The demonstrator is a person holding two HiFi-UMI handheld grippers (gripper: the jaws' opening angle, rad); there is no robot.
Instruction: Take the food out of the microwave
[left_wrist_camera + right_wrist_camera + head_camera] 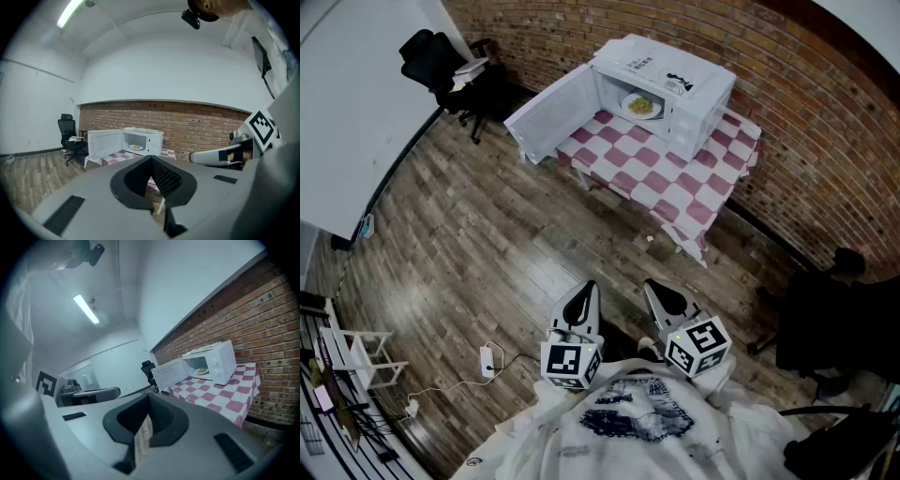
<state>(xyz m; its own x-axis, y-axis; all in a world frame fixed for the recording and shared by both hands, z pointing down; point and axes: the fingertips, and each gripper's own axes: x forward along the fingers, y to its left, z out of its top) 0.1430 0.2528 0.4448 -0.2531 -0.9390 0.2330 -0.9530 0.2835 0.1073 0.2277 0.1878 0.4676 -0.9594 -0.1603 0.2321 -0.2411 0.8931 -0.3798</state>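
Distance governs this moment: I have both grippers well short of the white box-shaped microwave (675,84), drawn in close to my body. The left hand-held gripper (584,302) has its jaws pressed together on nothing. The right hand-held gripper (664,302) looks the same, jaws meeting with nothing between them. I judge this a plain carrying posture, since nothing lies within reach this far from the microwave.

The yellowish food (643,106) lies on a round white plate (625,101) inside the microwave's cavity. The white microwave door (546,117) stands swung wide to the left of the microwave in the head view, so the opening faces me unobstructed. Under the microwave is a desk (712,159) covered by a pink-and-white checked cloth (675,187), and right behind it is the red brick wall (806,112). My next step, I reckon, is to close in on the microwave and spread one gripper for the plate's rim.
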